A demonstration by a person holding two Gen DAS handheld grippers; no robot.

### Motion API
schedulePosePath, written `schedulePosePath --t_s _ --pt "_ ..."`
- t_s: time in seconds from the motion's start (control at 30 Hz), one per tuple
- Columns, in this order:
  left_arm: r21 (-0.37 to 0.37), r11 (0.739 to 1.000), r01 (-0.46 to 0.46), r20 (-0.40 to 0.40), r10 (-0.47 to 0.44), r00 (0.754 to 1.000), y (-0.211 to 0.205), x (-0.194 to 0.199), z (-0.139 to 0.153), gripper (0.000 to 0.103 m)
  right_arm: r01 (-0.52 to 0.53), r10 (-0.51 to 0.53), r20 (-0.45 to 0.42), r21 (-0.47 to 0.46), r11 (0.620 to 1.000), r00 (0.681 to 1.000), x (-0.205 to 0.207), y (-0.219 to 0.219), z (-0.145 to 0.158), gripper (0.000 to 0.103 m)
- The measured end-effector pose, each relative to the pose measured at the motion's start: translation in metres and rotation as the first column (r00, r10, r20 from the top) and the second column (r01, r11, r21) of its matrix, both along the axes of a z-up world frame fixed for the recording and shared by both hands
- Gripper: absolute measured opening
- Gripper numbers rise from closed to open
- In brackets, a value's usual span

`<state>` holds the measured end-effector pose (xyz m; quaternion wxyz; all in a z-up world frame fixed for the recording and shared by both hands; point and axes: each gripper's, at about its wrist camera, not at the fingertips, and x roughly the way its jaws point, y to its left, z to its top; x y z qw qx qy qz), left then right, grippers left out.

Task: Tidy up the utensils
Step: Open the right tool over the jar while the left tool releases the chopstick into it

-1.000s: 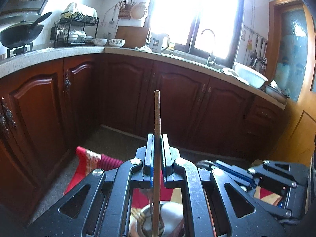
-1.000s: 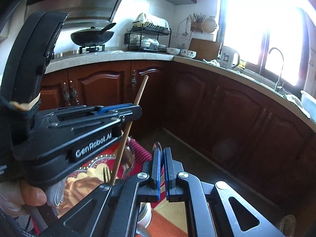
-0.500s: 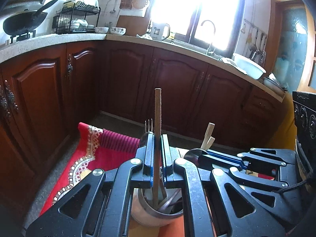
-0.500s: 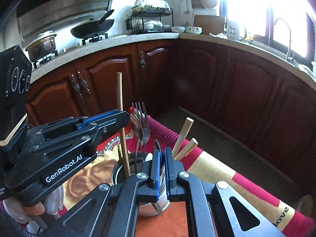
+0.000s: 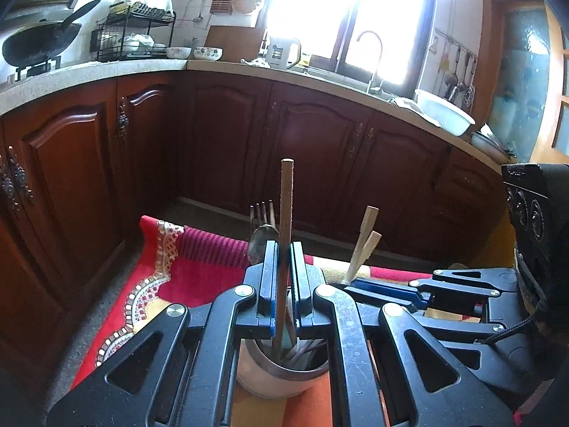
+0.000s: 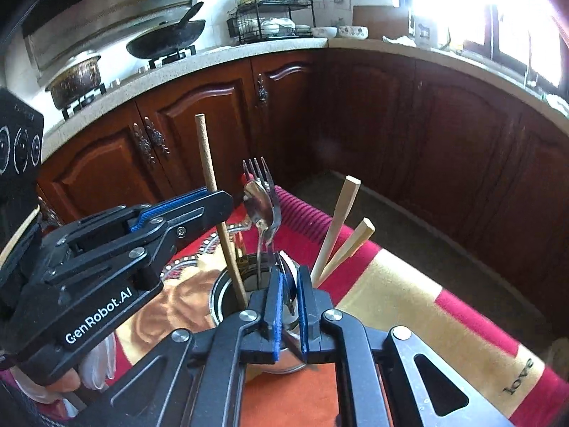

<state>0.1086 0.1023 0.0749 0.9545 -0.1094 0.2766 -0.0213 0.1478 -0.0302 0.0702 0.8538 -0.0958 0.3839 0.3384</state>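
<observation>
Left gripper (image 5: 283, 249) is clenched on a brown chopstick (image 5: 286, 206), holding it upright with its lower end down inside the metal cup (image 5: 270, 377); in the right wrist view the same chopstick (image 6: 208, 163) leans slightly and passes behind the left gripper (image 6: 222, 206) tip into the cup (image 6: 220, 295). Right gripper (image 6: 290, 277) sits right over the near rim of the cup; its jaws have just been opening and now stand a narrow gap apart, with a metal utensil handle (image 6: 287, 286) in the gap. Cannot tell for sure whether the pads touch it; looks released. Already standing in the cup: a fork (image 6: 258, 172) with tines up, a spoon (image 6: 261, 210) just in front of it, and two pale wooden chopsticks (image 6: 339, 220) leaning out to the right. Cup stands on an orange mat (image 6: 302, 391) on a red and yellow patterned cloth (image 6: 409, 302), with dark wooden cabinets (image 6: 426, 142) behind. A gloved hand (image 6: 96, 363) holds the left gripper at the near left. From the left wrist view the right gripper (image 5: 359, 283) comes in from the right, its tip beside the pale chopsticks (image 5: 364, 238), and the fork (image 5: 262, 211) tines show just left of the brown chopstick.
</observation>
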Motion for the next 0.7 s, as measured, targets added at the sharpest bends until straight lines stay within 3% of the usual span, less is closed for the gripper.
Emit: schedulePosePath --t_s 0.1,0.4,0.57,0.7 --pt "0.009 1.000 0.006 -0.011 -0.006 1.000 -0.002 0.000 0.000 0.005 0.010 -0.011 0.015 0.008 1.000 1.000 -0.006 -0.002 0.002 0.029" --pt "-0.014 1.000 -0.013 -0.028 0.013 1.000 0.007 -0.005 0.004 0.009 0.044 -0.047 0.052 0.048 0.998 0.998 -0.018 -0.016 0.021 0.031" --pt "-0.040 0.999 -0.017 -0.007 0.016 1.000 0.012 -0.016 0.013 0.048 0.074 -0.078 0.064 0.069 0.995 0.995 -0.026 -0.024 0.027 0.033" --pt "-0.033 0.997 -0.065 -0.018 0.064 0.998 0.015 -0.029 0.015 0.058 0.098 -0.103 0.061 0.082 0.992 0.993 -0.029 -0.028 0.029 0.034"
